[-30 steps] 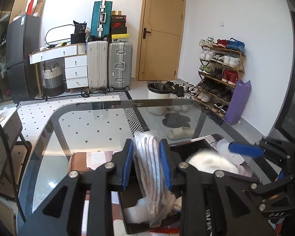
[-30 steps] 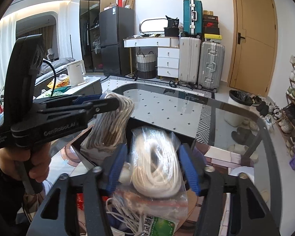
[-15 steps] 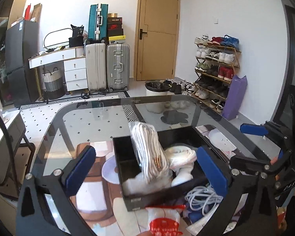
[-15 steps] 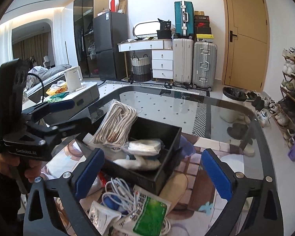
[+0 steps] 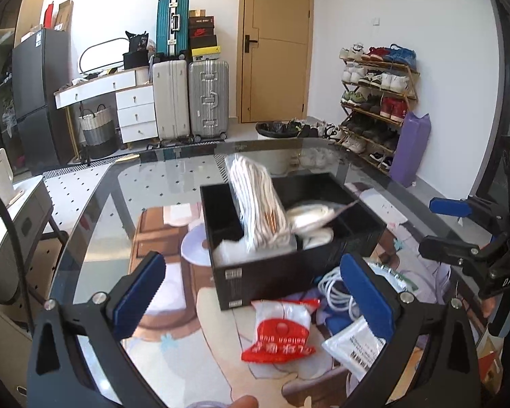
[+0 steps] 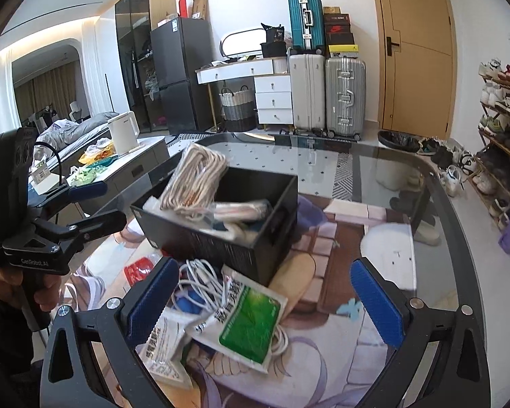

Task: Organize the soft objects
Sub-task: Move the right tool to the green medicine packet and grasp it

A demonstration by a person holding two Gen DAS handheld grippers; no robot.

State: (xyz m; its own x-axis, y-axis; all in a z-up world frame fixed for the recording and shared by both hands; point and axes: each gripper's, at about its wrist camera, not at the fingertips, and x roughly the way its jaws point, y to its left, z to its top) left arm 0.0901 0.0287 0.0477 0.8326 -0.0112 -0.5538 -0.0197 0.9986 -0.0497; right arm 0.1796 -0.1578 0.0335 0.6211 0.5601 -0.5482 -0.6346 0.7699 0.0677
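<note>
Both grippers hung over the near edge of the glass table [image 5: 95,204], fingers spread wide and grasping nothing. The left gripper [image 5: 255,292] pointed at the black box [image 5: 289,272], and the right gripper [image 6: 261,292] stood beside it, its blue pads framing the loose packets in front of the box. Inside the box a bagged bundle of white cord [image 5: 258,200] stood tilted against the left side, with a second bagged white bundle [image 5: 314,212] lying flat to its right. On the table just near the box lay a red and white packet [image 5: 278,333], a coil of white cable [image 6: 200,278], a green and white packet [image 6: 248,319] and a white printed packet [image 5: 353,346].
</note>
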